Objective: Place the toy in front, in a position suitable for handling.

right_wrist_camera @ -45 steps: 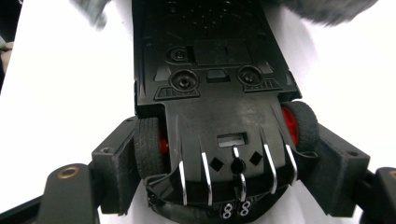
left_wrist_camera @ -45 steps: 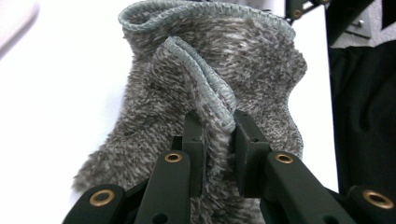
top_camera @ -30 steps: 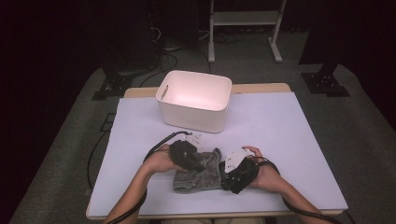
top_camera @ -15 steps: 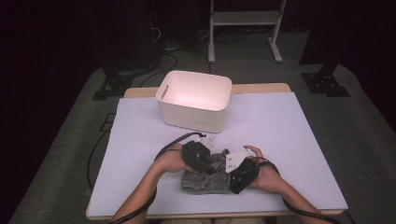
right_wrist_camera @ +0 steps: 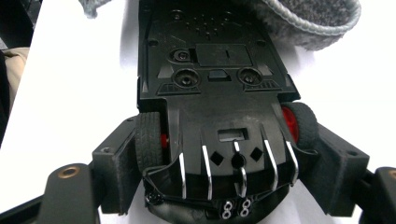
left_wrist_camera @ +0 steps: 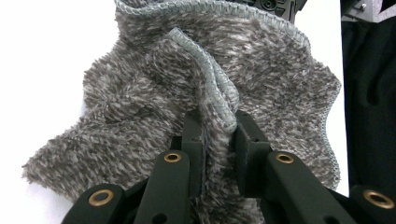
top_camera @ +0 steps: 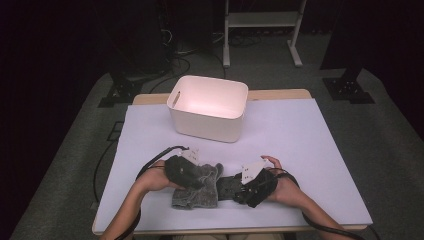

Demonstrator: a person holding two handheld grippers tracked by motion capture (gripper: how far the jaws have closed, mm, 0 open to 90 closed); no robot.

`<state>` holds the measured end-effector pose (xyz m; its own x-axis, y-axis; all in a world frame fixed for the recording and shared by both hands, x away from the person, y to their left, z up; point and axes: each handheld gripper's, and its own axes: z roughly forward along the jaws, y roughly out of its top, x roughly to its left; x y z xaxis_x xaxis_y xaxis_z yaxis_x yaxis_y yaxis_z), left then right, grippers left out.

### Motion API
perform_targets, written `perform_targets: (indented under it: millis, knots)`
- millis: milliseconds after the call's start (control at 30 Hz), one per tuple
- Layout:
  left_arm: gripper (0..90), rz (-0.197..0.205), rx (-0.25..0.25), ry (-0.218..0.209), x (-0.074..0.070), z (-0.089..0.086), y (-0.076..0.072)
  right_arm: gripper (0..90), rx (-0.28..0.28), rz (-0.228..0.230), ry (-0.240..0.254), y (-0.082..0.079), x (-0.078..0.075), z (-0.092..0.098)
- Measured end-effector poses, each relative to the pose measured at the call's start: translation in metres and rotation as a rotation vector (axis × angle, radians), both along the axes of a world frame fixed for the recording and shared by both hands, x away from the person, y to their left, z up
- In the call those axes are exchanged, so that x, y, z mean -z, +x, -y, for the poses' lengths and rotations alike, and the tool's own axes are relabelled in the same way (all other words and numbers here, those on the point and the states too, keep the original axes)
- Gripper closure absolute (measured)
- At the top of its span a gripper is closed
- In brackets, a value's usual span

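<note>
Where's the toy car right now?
In the high view the toy car lies near the table's front edge, right of the grey cloth. The right gripper clamps its wheels, underside up, its far end under the cloth.

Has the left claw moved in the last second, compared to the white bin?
Yes. The left claw, shut on the grey cloth, first slid right toward the right claw, then back left, ending below the bin's left half.

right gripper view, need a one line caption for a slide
Right gripper clamps an upside-down black toy car by its red-hubbed wheels, a grey fuzzy cloth draped over its far end.
</note>
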<state>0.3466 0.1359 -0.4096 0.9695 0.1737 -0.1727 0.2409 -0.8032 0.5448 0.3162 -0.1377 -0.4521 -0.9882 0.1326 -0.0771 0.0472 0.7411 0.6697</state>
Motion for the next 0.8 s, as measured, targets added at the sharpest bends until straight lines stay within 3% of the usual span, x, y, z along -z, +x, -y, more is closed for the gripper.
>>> perform_targets:
  millis: [200, 367, 600, 633, 700, 800]
  knots:
    - [76.8, 0.003, 0.026, -0.017, -0.002, 0.013, 0.0, 21.9, -0.001, -0.003, 0.0, 0.0, 0.0, 0.0]
    - [76.7, 0.034, 0.125, -0.001, -0.011, 0.057, -0.004, 21.9, 0.006, -0.011, 0.002, 0.0, 0.0, -0.001]
    - [76.7, 0.05, 0.215, 0.003, -0.017, 0.102, -0.006, 21.9, 0.007, -0.007, 0.003, 0.0, 0.001, -0.001]
    - [76.7, 0.051, 0.223, 0.011, -0.017, 0.107, -0.006, 21.9, -0.003, 0.001, 0.003, 0.001, 0.001, 0.0]
    - [76.7, 0.042, 0.225, 0.012, -0.015, 0.111, -0.005, 21.8, 0.009, -0.024, 0.011, -0.001, 0.002, 0.0]
    - [76.7, 0.025, 0.215, -0.005, -0.014, 0.106, -0.002, 21.9, 0.007, -0.027, 0.012, 0.001, 0.003, 0.001]
